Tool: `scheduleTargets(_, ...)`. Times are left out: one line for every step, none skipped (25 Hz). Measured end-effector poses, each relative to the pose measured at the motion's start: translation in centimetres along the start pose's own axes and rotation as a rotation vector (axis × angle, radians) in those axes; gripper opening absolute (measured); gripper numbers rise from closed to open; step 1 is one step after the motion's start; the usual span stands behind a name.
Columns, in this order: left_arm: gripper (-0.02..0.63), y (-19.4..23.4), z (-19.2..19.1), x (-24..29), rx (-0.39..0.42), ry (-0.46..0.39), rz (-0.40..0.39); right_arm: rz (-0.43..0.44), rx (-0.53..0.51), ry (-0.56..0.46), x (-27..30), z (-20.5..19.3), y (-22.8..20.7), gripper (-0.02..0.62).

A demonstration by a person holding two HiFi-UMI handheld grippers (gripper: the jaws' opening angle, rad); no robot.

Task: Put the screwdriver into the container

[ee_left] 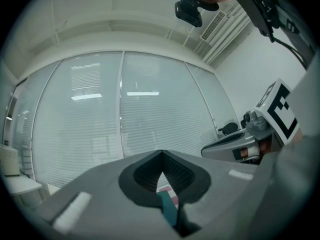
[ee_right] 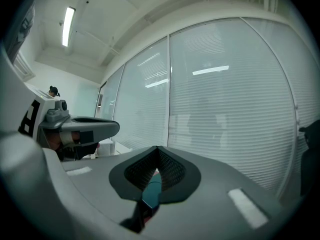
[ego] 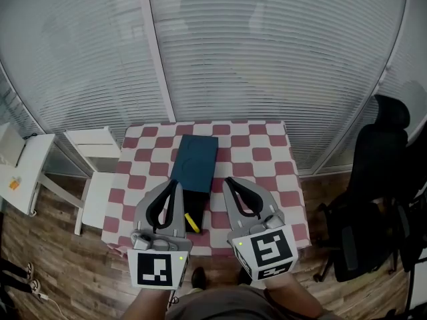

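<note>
A teal container [ego: 195, 156] with a black part [ego: 194, 201] at its near end lies in the middle of the red-and-white checked table [ego: 267, 153]. A yellow screwdriver [ego: 191, 222] lies at the black part's near right corner, between the two grippers. My left gripper [ego: 176, 183] hovers over the container's left side, its jaws shut and holding nothing. My right gripper [ego: 227, 180] hangs just right of the container, also shut and empty. Each gripper view shows its own shut tips [ee_left: 161, 153] [ee_right: 157, 148] with a strip of the teal container [ee_left: 167, 206] [ee_right: 151, 191] below.
A white chair [ego: 99, 179] stands by the table's left edge, and a white desk [ego: 20, 172] is further left. A black office chair [ego: 373, 179] stands to the right. Windows with blinds [ego: 267, 59] close off the far side. The floor is wood.
</note>
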State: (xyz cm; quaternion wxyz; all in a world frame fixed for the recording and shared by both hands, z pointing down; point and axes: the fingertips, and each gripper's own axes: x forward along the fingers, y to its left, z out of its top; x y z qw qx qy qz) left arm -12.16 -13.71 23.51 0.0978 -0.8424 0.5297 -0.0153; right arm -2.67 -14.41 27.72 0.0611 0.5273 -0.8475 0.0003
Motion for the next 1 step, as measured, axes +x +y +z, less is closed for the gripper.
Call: scheduleTargets(0.0, -0.01, -0.01, -0.01, 0.0, 0.002, 0.0, 0.002, -0.003, 0.0, 0.0, 0.0, 0.03, 0.025)
